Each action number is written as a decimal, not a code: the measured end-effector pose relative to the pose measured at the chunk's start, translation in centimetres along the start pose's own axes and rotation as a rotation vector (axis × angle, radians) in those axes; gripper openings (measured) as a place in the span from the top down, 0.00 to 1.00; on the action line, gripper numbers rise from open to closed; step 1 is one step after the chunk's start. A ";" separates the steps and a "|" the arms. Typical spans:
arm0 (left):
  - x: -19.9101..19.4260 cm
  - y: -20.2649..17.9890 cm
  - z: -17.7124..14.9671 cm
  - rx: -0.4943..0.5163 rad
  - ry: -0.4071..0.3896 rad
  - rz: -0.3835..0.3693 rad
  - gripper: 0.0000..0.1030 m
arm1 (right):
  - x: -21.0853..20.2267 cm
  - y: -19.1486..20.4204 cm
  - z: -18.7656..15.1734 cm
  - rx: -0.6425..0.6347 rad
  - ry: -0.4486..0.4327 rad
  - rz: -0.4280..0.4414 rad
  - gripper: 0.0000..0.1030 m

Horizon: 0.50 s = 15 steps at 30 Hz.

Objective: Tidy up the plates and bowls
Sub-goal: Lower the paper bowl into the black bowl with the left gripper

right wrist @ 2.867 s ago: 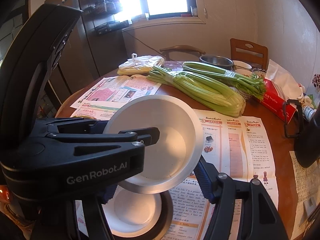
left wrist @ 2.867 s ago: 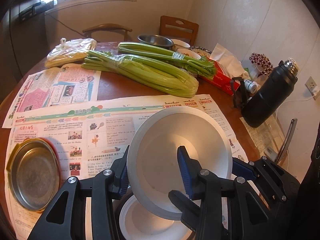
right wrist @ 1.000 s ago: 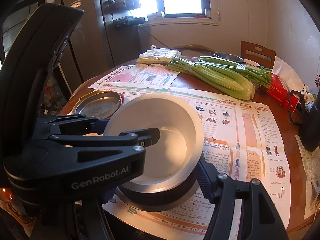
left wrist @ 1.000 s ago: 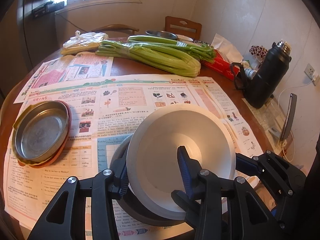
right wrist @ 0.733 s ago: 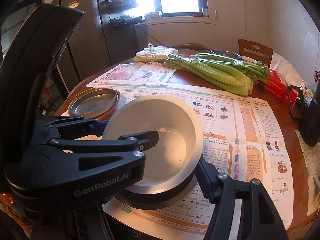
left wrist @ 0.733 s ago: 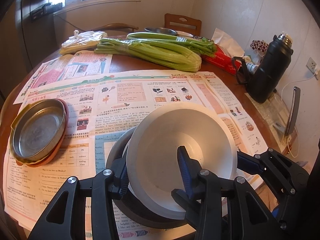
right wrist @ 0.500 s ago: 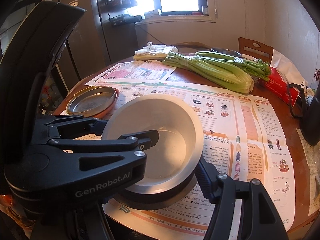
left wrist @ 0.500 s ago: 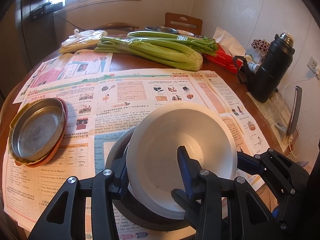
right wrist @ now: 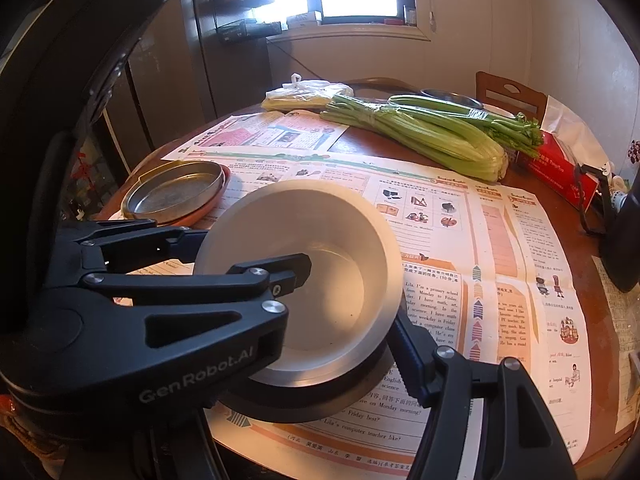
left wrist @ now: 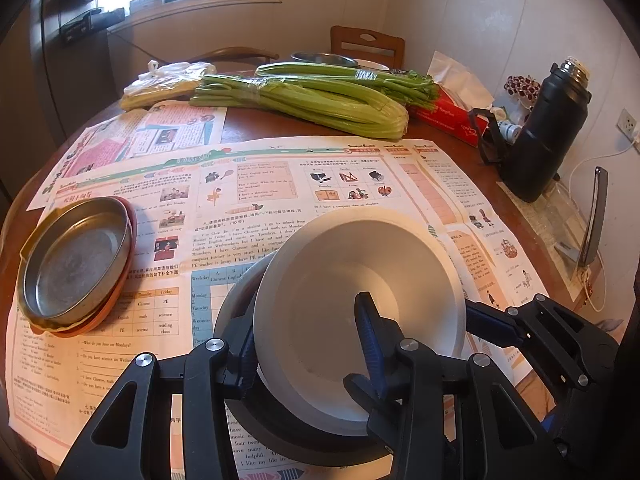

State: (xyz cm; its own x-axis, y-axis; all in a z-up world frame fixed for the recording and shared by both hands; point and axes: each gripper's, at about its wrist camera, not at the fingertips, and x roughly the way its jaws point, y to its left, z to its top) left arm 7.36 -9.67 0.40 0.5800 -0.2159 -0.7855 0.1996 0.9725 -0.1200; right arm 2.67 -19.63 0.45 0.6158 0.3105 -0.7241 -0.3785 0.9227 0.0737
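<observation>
- I hold a white bowl (left wrist: 360,300) in both tongs at the near edge of the table (left wrist: 256,124), tilted toward me and sitting in a dark bowl (left wrist: 288,436) that rests on the newspaper (left wrist: 280,184).
- The left tongs (left wrist: 308,344) are part closed and pinch the white bowl's near rim, one blue pad inside the bowl, the other outside.
- The right tongs (right wrist: 404,344) stand a little wider at the bowl's opposite rim; one blue finger presses its outer edge, the other is hidden, so I judge it a grip but cannot confirm it.
- Risk, as I judge it: the white bowl is not seated level. If either grip lets go first, the smooth rim could slide out, clatter into the dark bowl, or tip the pair toward the table edge just below.
- Pressing down off-centre could also skid the dark bowl on the loose newspaper.
- A metal dish (left wrist: 76,260) stacked on an orange plate (left wrist: 120,300) sits well apart to the left of the bowls.
- Celery bundles (left wrist: 304,100), a plastic bag (left wrist: 164,84), a red tissue box (left wrist: 448,116) and a black flask (left wrist: 548,128) crowd the far side.
- Nothing blocks the bowls; more dishes (left wrist: 324,58) lie behind the celery.
</observation>
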 end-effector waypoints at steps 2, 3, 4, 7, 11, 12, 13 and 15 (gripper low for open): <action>0.0 0.0 0.0 -0.004 -0.001 -0.003 0.57 | 0.1 -0.1 -0.1 0.005 0.002 -0.001 0.35; 0.0 0.1 0.0 -0.005 -0.001 -0.006 0.57 | 0.1 -0.2 -0.1 0.006 0.002 -0.001 0.35; 0.0 0.1 0.0 -0.006 0.000 -0.007 0.57 | 0.1 -0.2 -0.1 0.005 0.002 -0.001 0.35; -0.1 0.2 0.0 -0.010 0.004 -0.015 0.57 | 0.1 -0.3 -0.1 0.007 0.003 -0.005 0.35; -0.1 0.2 0.0 -0.012 0.005 -0.018 0.57 | 0.0 -0.7 0.0 0.014 0.001 -0.008 0.35; -0.1 0.2 0.0 -0.011 0.006 -0.018 0.57 | -0.1 -0.6 0.0 0.013 0.002 -0.010 0.35; -0.1 0.2 0.0 -0.012 0.008 -0.018 0.57 | -0.1 -0.6 0.0 0.012 0.002 -0.010 0.35; -0.2 0.3 0.0 -0.014 0.009 -0.022 0.57 | -0.1 -0.6 0.0 0.010 0.004 -0.016 0.35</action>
State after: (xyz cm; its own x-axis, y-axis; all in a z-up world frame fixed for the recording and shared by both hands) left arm 7.30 -9.38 0.49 0.5682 -0.2363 -0.7883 0.2007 0.9687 -0.1457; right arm 2.80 -20.21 0.47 0.6186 0.2951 -0.7282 -0.3620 0.9296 0.0692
